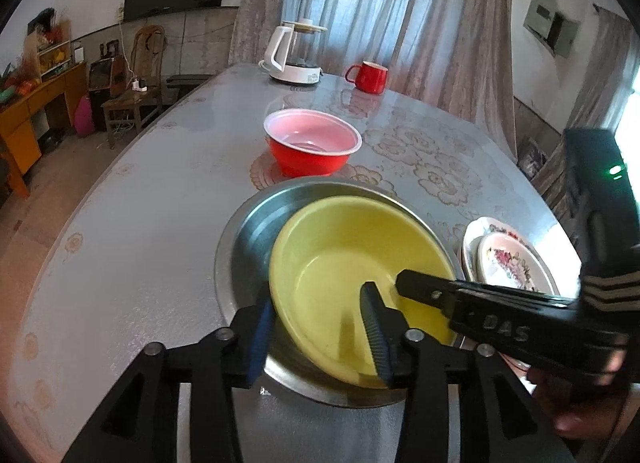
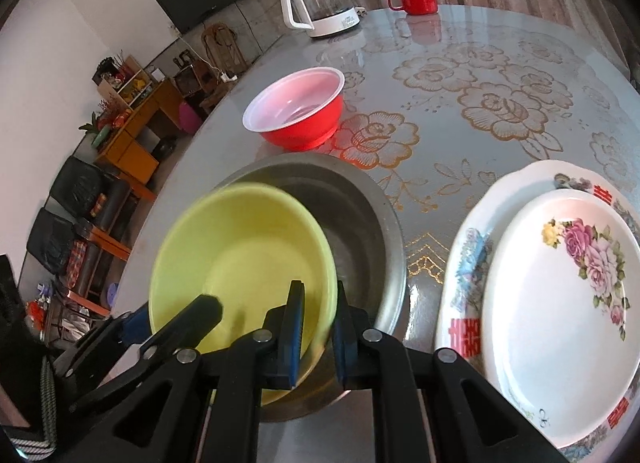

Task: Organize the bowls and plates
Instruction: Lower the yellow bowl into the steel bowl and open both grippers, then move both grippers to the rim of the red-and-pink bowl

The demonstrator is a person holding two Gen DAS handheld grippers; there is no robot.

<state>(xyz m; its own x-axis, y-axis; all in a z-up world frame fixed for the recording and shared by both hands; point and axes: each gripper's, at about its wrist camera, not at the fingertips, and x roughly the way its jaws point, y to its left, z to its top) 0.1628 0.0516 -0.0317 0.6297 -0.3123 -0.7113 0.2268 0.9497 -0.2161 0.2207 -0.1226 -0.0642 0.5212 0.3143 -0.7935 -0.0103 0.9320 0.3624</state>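
Note:
A yellow bowl [image 1: 344,263] sits tilted inside a steel bowl [image 1: 248,231] on the table; both also show in the right wrist view, the yellow bowl [image 2: 240,247] and the steel bowl [image 2: 360,215]. My left gripper [image 1: 316,331] straddles the yellow bowl's near-left rim, jaws wide apart. My right gripper [image 2: 318,327] is closed on the yellow bowl's right rim, one finger inside, one outside. A red bowl [image 1: 312,147] with a white inside stands behind them. Two stacked flowered plates [image 2: 560,303] lie to the right.
A white-based glass kettle [image 1: 294,59] and a red mug [image 1: 368,77] stand at the table's far side. The flowered tablecloth [image 2: 500,103] stretches between them and the plates. The table's left edge [image 1: 100,191] drops to a room with chairs and cabinets.

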